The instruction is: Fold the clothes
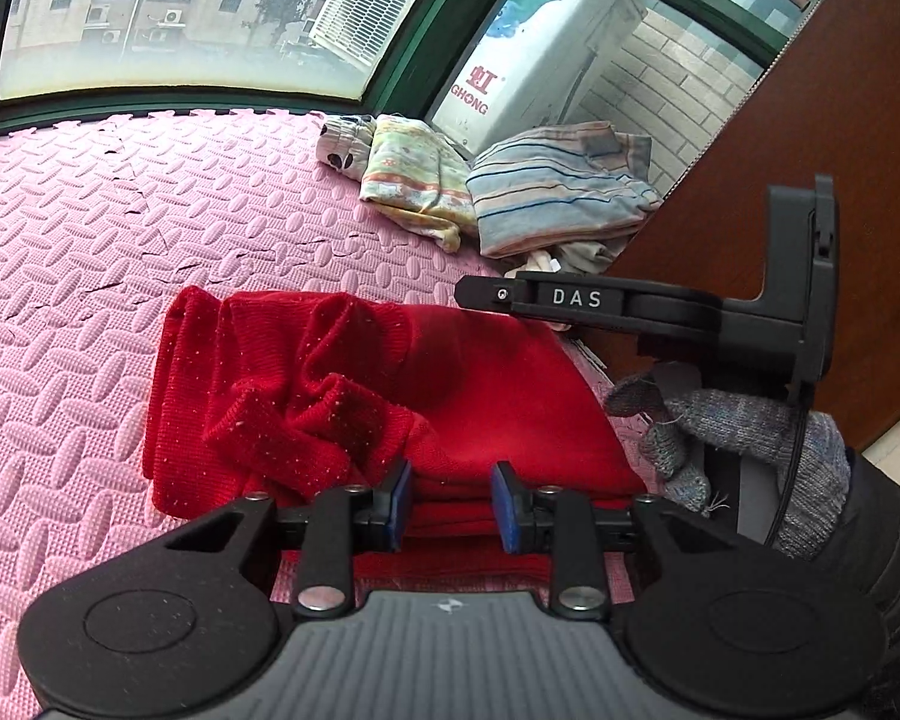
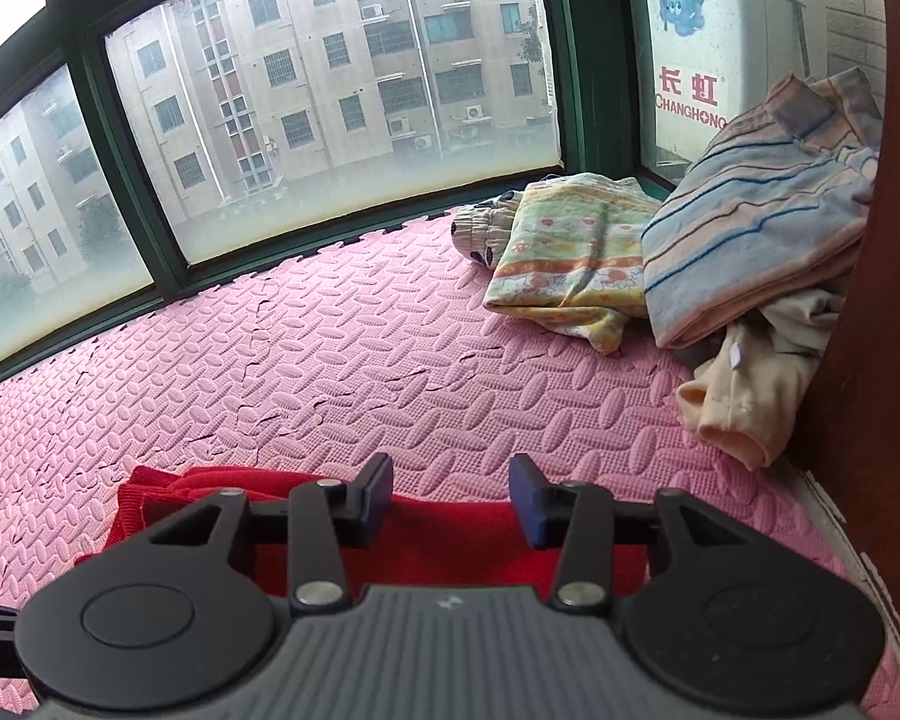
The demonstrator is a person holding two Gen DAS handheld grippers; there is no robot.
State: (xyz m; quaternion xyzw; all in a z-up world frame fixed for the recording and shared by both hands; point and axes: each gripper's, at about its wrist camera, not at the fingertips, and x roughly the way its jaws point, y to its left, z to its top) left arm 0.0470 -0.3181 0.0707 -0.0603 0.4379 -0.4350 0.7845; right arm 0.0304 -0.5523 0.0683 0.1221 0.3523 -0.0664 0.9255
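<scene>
Pink foam mat [image 1: 90, 252] under a green-framed window [image 2: 330, 120]; a brown wooden panel [image 1: 780, 138] bounds the mat on the right.

Red knit sweater [image 1: 390, 390] lies on the mat, partly folded, right in front of and below the left gripper [image 1: 452, 504]. Its near edge shows as stacked layers running crosswise between the blue pads. Long axis: side to side across the left gripper's line, from a ribbed hem far left to a smooth flat panel on the right. One cuffed sleeve is crumpled on top, ahead-left of the jaws.

Left gripper: jaws spread apart, the sweater's near edge in the gap; the pads do not appear to press the cloth, though the fabric sits close to them and contact cannot be ruled out.

Right gripper [image 2: 450, 507]: jaws spread wider, nothing between them. From it the sweater [image 2: 450, 546] lies just below and mostly to its left; its far edge crosses under the fingertips. A gloved hand [image 1: 750, 426] carries it at the sweater's right end.

Judgement: left gripper is the nearer to the loose sleeve; tidying that sleeve looks like the next need.

Beyond, far right of both grippers: a pile of other clothes [image 2: 720, 228], well apart from the sweater.
</scene>
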